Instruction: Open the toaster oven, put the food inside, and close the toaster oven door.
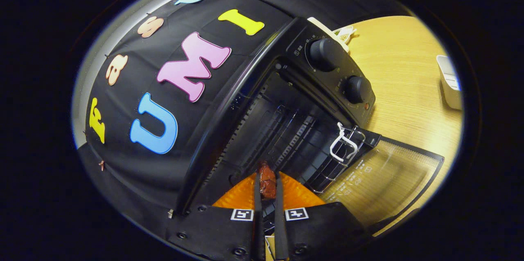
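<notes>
Food (267,182) sits pinched in the claw (267,189); toaster oven (286,130) door (380,179) open.

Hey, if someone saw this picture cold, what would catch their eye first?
Probably the reddish-brown piece of food pinched between the gripper fingers, right at the toaster oven's open cavity. Next, the glass door folded down flat onto the wooden table, beside the wire rack.

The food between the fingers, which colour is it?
Dark reddish-brown food, seen in the gripper view.
</notes>
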`<action>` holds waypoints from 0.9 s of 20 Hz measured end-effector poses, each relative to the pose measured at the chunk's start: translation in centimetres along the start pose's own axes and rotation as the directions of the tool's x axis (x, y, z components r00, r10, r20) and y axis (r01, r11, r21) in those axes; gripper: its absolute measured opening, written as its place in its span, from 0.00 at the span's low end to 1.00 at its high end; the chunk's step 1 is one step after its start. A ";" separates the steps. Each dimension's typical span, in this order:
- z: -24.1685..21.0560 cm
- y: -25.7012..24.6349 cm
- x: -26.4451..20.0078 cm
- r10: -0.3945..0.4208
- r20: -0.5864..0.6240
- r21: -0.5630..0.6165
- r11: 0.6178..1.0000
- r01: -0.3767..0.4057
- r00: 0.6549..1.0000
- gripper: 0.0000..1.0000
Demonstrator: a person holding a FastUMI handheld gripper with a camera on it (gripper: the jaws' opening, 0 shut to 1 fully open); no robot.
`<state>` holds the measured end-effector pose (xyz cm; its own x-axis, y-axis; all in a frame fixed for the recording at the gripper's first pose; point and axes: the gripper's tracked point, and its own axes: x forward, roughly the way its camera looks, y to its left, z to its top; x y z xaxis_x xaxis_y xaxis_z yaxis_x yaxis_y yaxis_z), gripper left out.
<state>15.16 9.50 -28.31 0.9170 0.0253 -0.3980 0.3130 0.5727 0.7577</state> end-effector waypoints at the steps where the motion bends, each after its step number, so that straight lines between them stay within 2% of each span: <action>1: 0.0 0.0 0.0 -0.007 -0.005 -0.012 1.000 0.007 1.000 0.14; 5: 0.6 0.3 -0.4 -0.021 0.013 -0.150 0.988 0.023 1.000 0.20; 10: 1.0 1.0 -1.2 -0.007 0.005 -0.282 0.959 0.008 1.000 0.96; 14: 1.6 1.6 -2.9 -0.001 -0.020 -0.372 0.928 -0.007 1.000 0.98; 18: 1.2 1.8 -5.6 -0.018 -0.069 -0.492 0.871 -0.018 0.997 0.98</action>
<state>10.86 9.40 -24.11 0.8919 0.0718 -0.4466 0.1341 0.9010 0.4126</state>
